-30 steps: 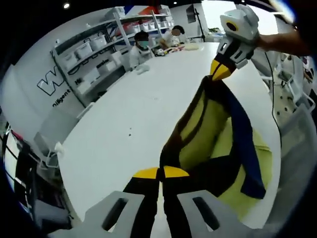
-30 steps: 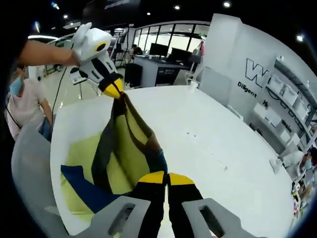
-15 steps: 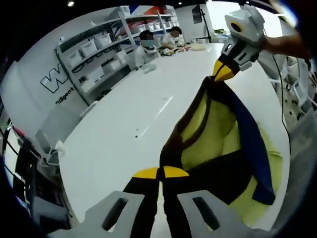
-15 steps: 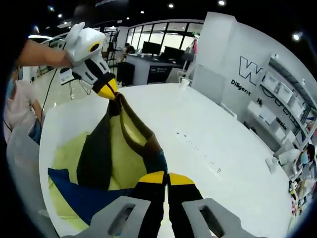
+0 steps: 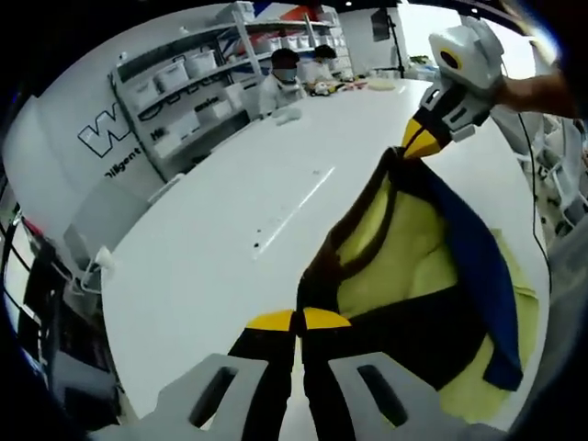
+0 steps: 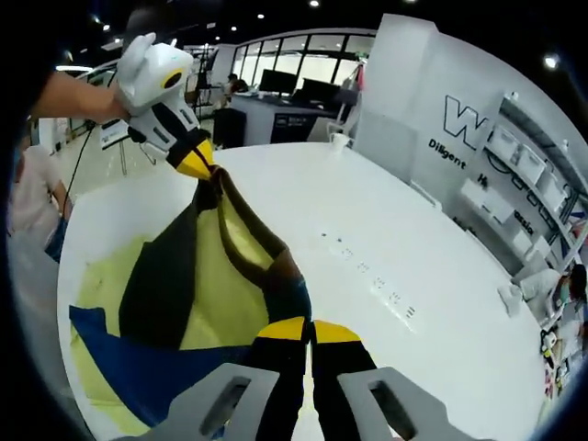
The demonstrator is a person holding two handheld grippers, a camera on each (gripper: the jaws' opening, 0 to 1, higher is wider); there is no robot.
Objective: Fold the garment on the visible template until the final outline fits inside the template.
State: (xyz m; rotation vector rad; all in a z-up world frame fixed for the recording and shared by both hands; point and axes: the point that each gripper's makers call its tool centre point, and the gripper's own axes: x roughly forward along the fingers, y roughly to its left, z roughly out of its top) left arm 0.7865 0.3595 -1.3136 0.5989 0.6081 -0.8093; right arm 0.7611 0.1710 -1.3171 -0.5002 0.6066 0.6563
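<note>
Two grippers held the garment [image 5: 404, 276] above the white table [image 5: 211, 248]: the left gripper [image 5: 296, 320] and the right gripper [image 6: 310, 331], each clamped on an edge. The soft, light cloth sagged between them; corners or hems probably suit gripping.

White table [image 5: 211, 230], perhaps storage shelves [image 5: 184, 78]
</note>
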